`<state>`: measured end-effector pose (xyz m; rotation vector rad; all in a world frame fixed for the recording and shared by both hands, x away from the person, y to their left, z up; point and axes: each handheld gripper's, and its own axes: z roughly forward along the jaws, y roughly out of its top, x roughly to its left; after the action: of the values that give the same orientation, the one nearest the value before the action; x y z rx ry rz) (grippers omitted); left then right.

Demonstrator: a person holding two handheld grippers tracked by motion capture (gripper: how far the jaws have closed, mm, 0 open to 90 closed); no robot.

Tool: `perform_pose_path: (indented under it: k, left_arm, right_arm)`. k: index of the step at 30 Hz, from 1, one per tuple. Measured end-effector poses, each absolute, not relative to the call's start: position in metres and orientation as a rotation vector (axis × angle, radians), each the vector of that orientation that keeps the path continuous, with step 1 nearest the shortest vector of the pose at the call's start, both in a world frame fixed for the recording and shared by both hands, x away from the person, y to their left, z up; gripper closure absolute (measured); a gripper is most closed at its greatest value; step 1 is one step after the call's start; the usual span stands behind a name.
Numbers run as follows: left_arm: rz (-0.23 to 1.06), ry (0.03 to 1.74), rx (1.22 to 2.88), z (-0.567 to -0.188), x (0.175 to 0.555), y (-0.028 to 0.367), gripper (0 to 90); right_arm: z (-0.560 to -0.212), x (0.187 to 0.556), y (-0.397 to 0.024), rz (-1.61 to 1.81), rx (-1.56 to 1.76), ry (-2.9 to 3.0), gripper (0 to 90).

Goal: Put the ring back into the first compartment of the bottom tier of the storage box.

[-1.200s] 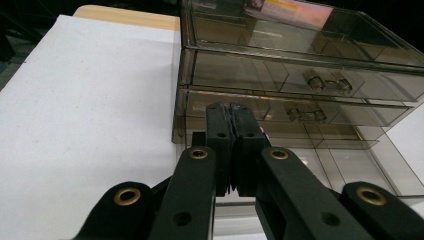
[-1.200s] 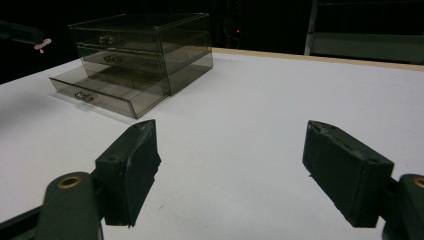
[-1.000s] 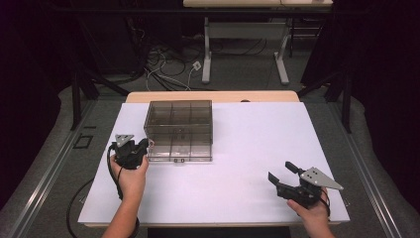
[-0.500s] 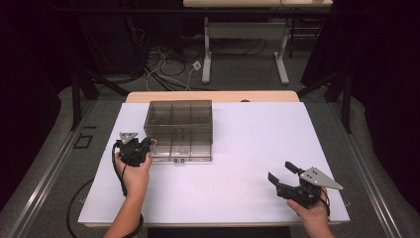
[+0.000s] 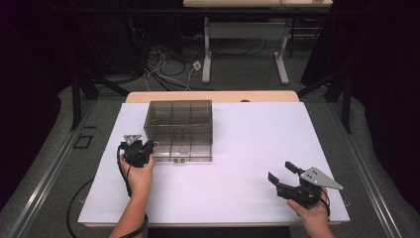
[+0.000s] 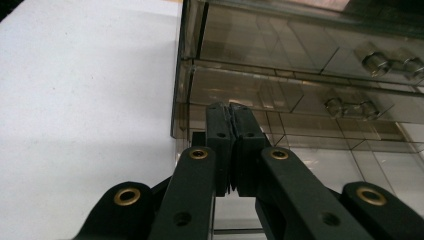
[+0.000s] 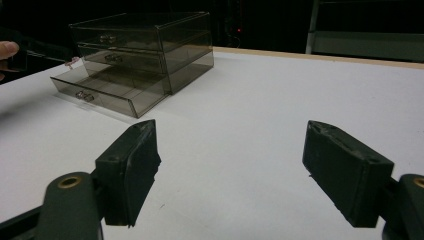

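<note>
A smoky transparent plastic three-drawer box sits left of centre in the high view, on the white table; its bottom drawer is pulled part-way out toward the person. The left gripper is at the box's lower-left corner, jaws pressed together with nothing seen between them, the drawer front directly ahead; it is much the nearer. The right gripper, lower right, gapes wide and empty, well apart.
</note>
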<state>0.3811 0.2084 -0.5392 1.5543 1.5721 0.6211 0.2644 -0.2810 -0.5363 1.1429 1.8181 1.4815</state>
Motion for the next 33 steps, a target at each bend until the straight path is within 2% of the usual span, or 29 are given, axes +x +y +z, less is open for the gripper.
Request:
perform_pose_path:
  k: [12, 33]
  left_arm:
    - [0.604, 1.601, 1.579, -0.555, 0.384, 0.207, 88.0]
    - [0.595, 1.625, 1.617, -0.557, 0.387, 0.203, 87.8]
  right_arm:
    - [-0.536, 0.264, -0.281, 1.481, 1.141, 1.817, 21.9]
    - [-0.536, 0.265, -0.281, 1.479, 1.132, 1.821, 21.9]
